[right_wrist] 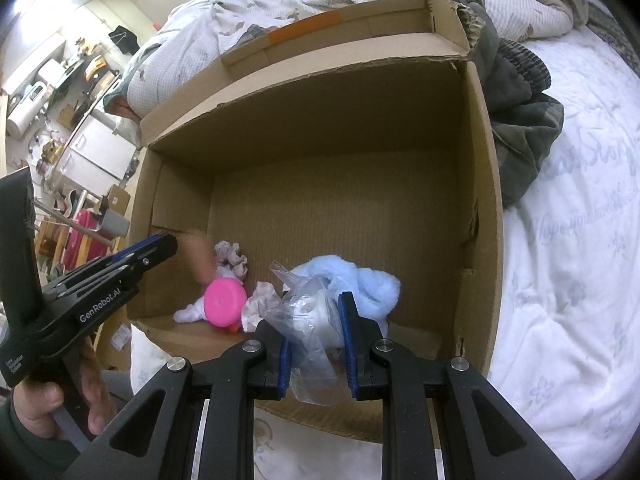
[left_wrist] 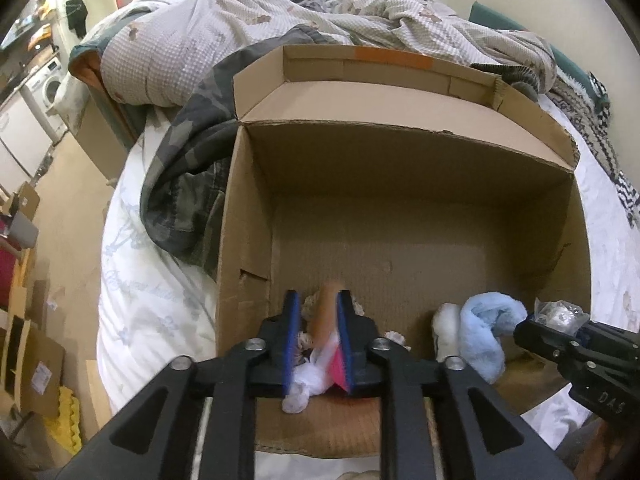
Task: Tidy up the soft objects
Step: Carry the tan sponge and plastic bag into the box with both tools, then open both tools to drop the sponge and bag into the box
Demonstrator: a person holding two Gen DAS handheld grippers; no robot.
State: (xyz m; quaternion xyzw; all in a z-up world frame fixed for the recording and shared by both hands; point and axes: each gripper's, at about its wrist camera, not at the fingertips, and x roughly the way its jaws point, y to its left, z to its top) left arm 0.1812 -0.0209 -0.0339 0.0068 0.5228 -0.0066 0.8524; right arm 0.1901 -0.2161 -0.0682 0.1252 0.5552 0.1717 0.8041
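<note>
An open cardboard box point(left_wrist: 400, 152) stands on the bed. A small rag doll point(right_wrist: 224, 300) with a pink round hat, white cloth and a tan limb lies in its near left corner. My left gripper point(left_wrist: 318, 300) hangs over the doll, its jaws apart; the tan limb point(left_wrist: 326, 312) shows between the blue pads, which do not clamp it. My right gripper point(right_wrist: 312, 316) is shut on a clear plastic bag point(right_wrist: 308, 312) with something white inside. The bag hangs just above a light blue fluffy cloth point(right_wrist: 372, 284) on the box floor.
A camouflage garment point(left_wrist: 188, 184) lies against the box's left wall and a dark ribbed garment point(right_wrist: 516, 92) against its right. A crumpled checked duvet point(left_wrist: 248, 20) lies behind the box. A white printed sheet point(right_wrist: 568, 280) covers the bed. Cartons point(left_wrist: 36, 368) stand on the floor at left.
</note>
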